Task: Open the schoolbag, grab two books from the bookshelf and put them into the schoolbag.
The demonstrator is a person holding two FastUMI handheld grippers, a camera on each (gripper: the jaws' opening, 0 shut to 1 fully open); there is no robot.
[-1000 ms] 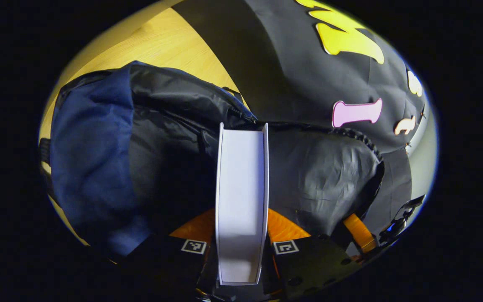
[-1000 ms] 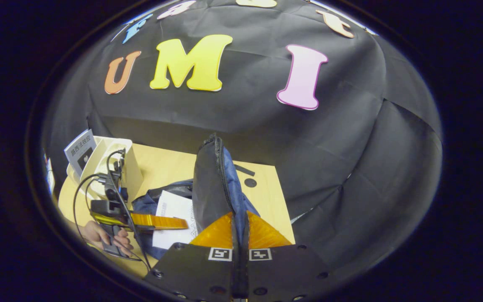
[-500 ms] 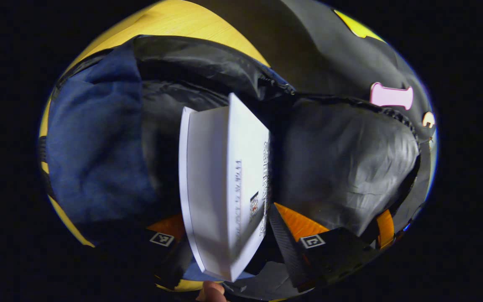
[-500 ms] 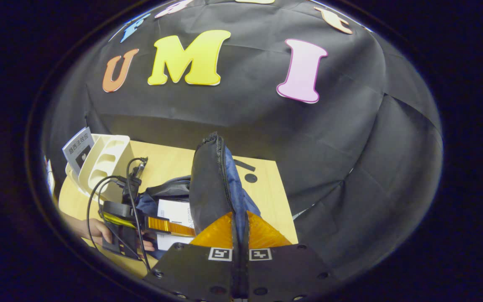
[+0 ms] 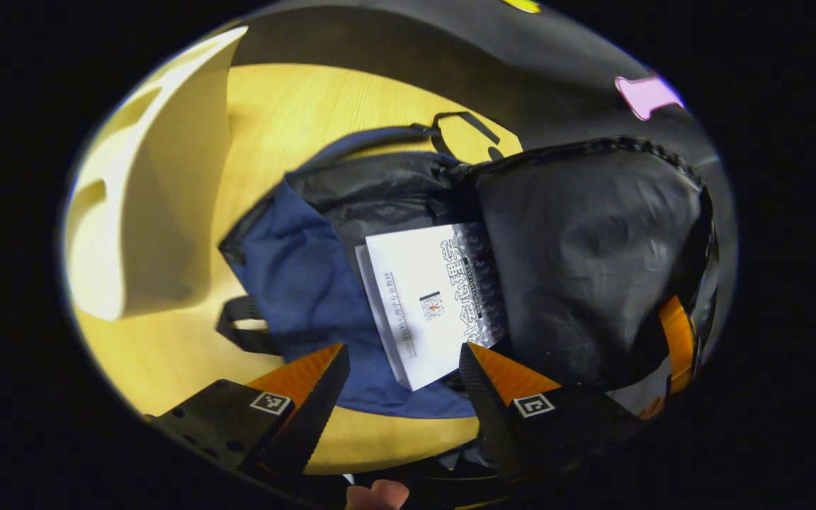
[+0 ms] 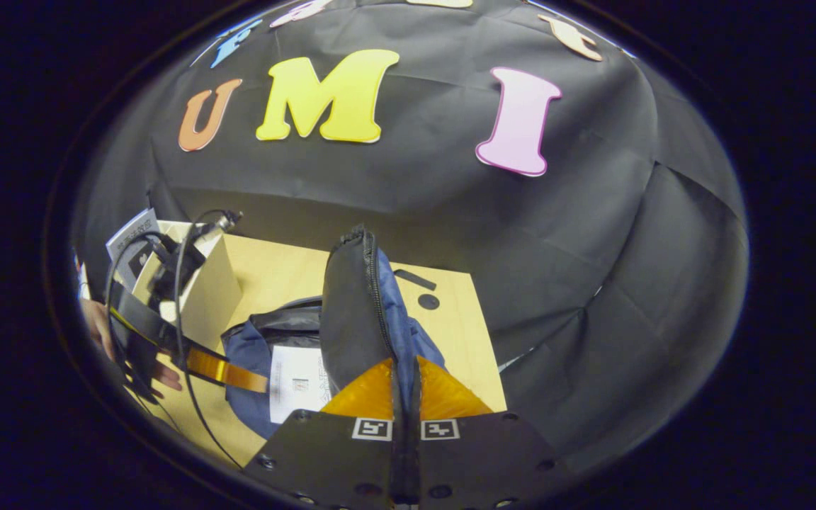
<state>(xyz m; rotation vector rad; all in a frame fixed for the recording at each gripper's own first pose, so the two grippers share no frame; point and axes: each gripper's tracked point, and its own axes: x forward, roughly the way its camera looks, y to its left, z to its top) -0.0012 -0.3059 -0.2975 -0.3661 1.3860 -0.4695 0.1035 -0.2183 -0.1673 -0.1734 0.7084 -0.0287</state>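
The blue schoolbag lies open on the wooden table. Its black flap stands upright, and my right gripper is shut on the flap's edge. A white book rests flat inside the bag's opening, partly under the raised flap. My left gripper hovers open just above and in front of the book, touching nothing. The right gripper view has the left gripper left of the bag, held by a hand, with the white book below it.
A cream bookshelf stands left of the bag, also bookshelf, with another book leaning in it. Bare table lies right of the bag, ending at the booth wall. Cables hang from the left gripper.
My left gripper opened and let go of the white book, which dropped flat into the bag. The left gripper then drew back toward the bookshelf. The right gripper kept holding the flap up.
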